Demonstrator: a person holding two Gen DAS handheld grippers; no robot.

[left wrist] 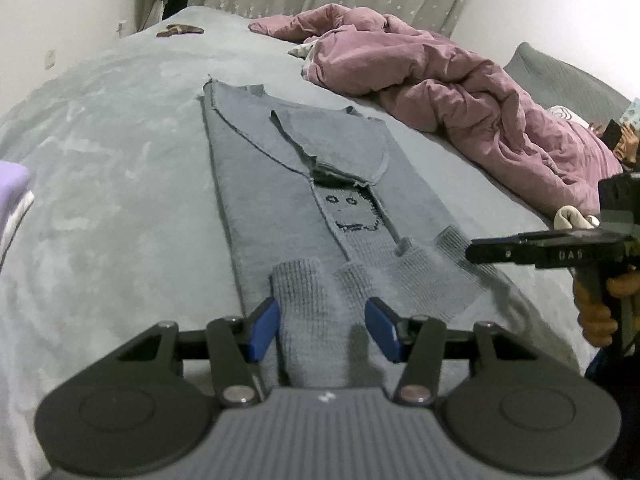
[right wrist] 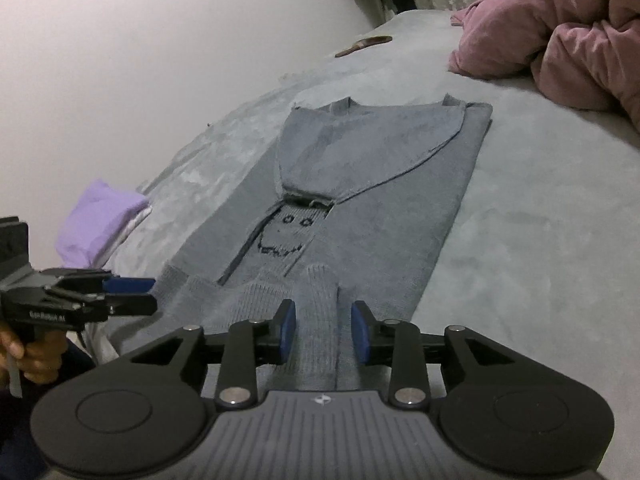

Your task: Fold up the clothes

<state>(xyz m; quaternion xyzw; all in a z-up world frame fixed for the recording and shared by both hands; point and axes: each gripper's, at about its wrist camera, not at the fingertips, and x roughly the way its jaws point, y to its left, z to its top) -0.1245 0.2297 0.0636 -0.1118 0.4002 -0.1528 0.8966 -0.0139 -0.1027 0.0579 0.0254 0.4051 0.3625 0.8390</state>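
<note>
A grey knit sweater point(left wrist: 280, 184) with a smiley face point(left wrist: 352, 212) lies flat on the bed, sides and sleeves folded inward; it also shows in the right wrist view point(right wrist: 380, 184). My left gripper point(left wrist: 322, 326) is open, its blue pads on either side of a ribbed cuff point(left wrist: 304, 292) at the near hem. My right gripper point(right wrist: 323, 330) is open around another ribbed cuff point(right wrist: 320, 292) near the hem. Each gripper shows from the side in the other view, the right one point(left wrist: 520, 250) and the left one point(right wrist: 132, 294).
The bed has a grey plush cover point(left wrist: 120, 184). A crumpled pink duvet point(left wrist: 440, 92) lies along its far right side. A folded lilac cloth point(right wrist: 100, 220) sits at the left edge. A small brown object point(left wrist: 180, 30) lies at the far end near the wall.
</note>
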